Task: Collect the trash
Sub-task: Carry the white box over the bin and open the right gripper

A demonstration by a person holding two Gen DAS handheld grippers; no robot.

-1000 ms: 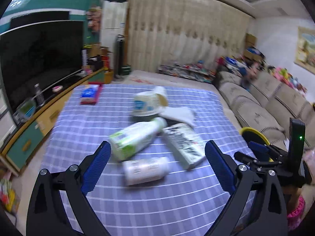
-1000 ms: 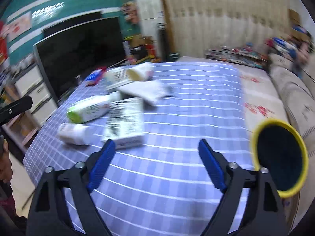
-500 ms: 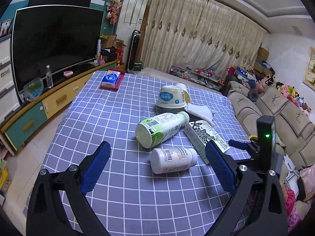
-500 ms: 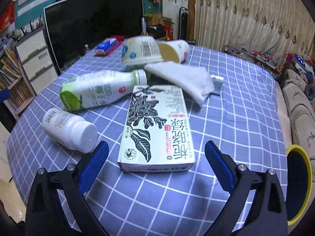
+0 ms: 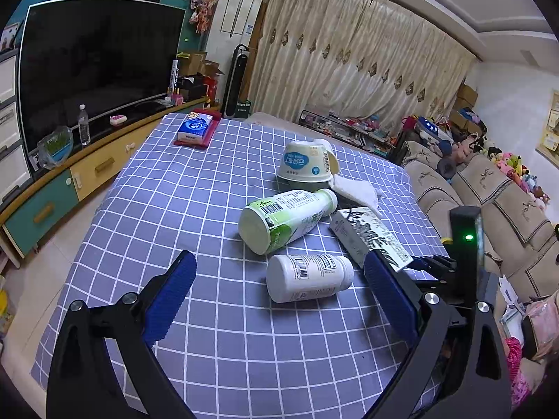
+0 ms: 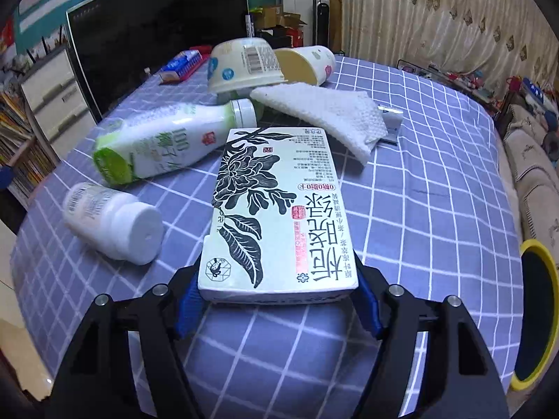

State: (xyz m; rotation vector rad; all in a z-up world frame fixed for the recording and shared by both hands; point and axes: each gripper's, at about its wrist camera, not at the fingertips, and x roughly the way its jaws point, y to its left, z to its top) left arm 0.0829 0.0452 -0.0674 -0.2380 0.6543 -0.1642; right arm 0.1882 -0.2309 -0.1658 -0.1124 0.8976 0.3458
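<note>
**Tea carton caught between closing jaws**

A checked blue tablecloth (image 5: 195,209) covers the table, with the trash clustered toward its far right part. The flat tea carton (image 6: 279,209) lies on the cloth, its near end between the blue pads of the right gripper (image 6: 276,300), whose jaws are closing and sit against its sides. Beside it lie a green-and-white bottle (image 6: 164,143) on its side, a white napkin (image 6: 328,115) and a small white pill bottle (image 5: 309,276). The left gripper (image 5: 279,293) hangs spread wide, empty, over the pill bottle.

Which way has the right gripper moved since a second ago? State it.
Yes: the right gripper came forward to the tea carton, jaws now closing around its near end.
</note>
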